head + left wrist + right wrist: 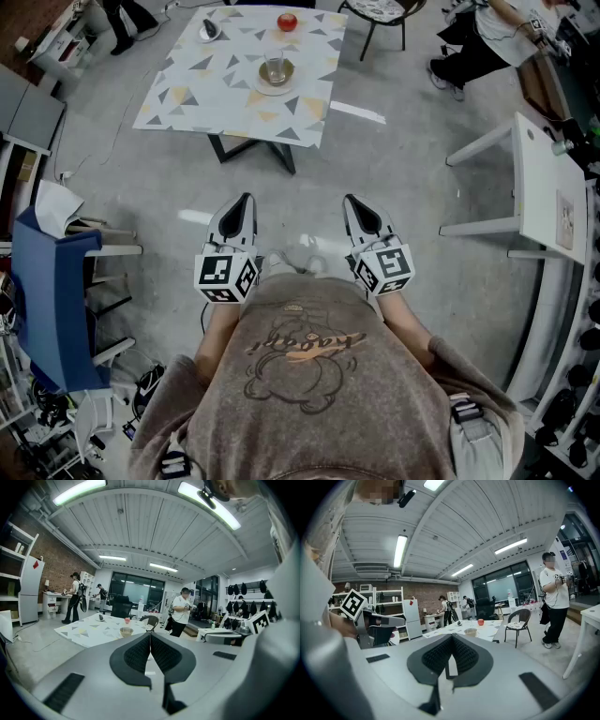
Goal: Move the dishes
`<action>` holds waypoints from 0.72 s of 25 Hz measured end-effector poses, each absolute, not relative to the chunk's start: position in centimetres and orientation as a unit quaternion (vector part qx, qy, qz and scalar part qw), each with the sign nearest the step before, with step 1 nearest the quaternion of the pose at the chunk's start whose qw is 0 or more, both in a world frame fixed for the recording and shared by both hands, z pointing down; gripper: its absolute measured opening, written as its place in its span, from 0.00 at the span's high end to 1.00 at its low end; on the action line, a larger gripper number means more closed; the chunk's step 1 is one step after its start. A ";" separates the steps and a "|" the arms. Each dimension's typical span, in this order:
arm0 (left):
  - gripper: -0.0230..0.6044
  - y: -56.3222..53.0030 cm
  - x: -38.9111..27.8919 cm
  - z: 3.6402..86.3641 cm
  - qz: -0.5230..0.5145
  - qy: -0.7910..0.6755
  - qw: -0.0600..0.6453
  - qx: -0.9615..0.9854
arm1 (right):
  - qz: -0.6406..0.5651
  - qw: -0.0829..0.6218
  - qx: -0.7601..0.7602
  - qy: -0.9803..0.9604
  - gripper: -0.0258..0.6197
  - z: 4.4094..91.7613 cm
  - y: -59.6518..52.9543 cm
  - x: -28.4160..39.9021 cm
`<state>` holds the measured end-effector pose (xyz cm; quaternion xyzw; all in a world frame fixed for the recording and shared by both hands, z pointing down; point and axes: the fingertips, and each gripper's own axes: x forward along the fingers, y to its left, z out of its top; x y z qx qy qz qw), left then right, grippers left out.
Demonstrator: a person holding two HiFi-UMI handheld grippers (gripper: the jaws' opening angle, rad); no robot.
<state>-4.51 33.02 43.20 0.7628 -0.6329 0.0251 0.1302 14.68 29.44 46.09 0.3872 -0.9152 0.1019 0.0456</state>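
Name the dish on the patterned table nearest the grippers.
The plate holding a bowl, near the table's middle; the small dish and the red apple lie at its far edge.

Tabletop (202, 84) was white with grey and yellow triangles; bowl (289, 73) tan, plate (275, 90) under it white, round fruit (287, 22) red. Chair (47, 309) was blue, floor (309, 197) pale grey, sweater (319, 394) grey-brown with a bear print.

Grey concrete floor (422, 150), brick wall (58, 562), ribbed ceiling (150, 522), strip lights (77, 491), blue chair (52, 300)
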 end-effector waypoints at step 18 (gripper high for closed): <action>0.93 29.6 -4.0 43.9 0.000 -0.657 0.119 0.745 | 0.117 0.055 0.365 -0.922 0.96 48.6 25.7 15.6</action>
